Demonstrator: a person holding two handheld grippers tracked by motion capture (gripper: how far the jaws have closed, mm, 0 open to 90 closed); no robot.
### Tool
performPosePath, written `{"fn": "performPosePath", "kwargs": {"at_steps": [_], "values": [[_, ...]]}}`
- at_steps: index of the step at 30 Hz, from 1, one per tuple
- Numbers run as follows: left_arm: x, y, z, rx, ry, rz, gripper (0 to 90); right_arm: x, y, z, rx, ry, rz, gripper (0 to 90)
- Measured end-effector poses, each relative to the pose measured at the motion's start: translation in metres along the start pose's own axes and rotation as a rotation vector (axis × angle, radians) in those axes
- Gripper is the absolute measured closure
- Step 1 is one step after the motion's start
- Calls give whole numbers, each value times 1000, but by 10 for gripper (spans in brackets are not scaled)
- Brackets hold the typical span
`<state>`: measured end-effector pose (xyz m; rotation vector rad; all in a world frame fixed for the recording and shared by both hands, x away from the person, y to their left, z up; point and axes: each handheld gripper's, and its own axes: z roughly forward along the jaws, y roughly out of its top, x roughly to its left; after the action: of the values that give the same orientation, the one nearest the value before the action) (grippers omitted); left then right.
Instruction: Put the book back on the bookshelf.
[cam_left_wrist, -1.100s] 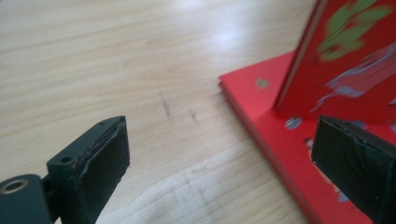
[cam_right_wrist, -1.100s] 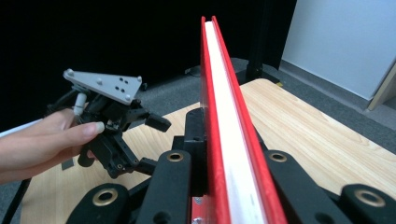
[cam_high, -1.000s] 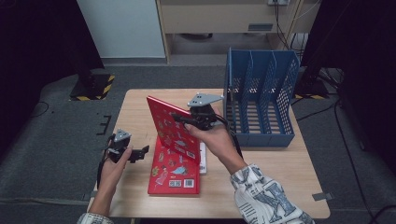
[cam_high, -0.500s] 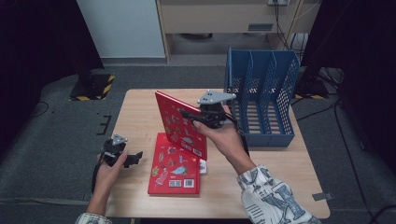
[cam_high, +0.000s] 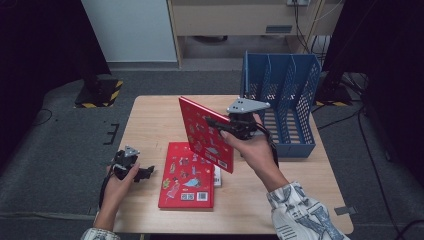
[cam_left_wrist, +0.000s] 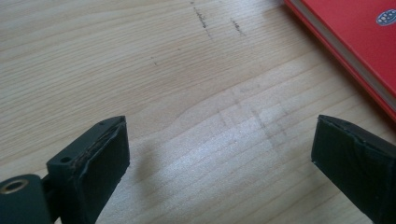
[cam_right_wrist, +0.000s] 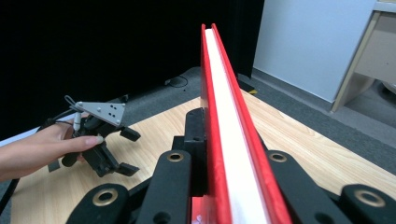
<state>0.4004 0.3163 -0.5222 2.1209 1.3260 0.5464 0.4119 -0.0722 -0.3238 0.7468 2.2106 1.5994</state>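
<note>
Clamping a thin red hardcover book (cam_high: 205, 132), right hand-held gripper (cam_high: 220, 126).

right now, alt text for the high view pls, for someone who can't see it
A person's right gripper holds a red book upright above a wooden table, beside a blue file rack. A second red book lies flat below it, and the left gripper, open, rests near the table's left edge.
</note>
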Motion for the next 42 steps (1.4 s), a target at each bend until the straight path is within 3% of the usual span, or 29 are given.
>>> {"fn": "performPosePath", "kwargs": {"at_steps": [14,42], "values": [[-4,-2,4,35,1,23,38,-2,-7,-27,-18,-7,8,794],[-5,-7,7,5,-28,-20,0,-1,-20,-69,-15,-36,9,794]]}}
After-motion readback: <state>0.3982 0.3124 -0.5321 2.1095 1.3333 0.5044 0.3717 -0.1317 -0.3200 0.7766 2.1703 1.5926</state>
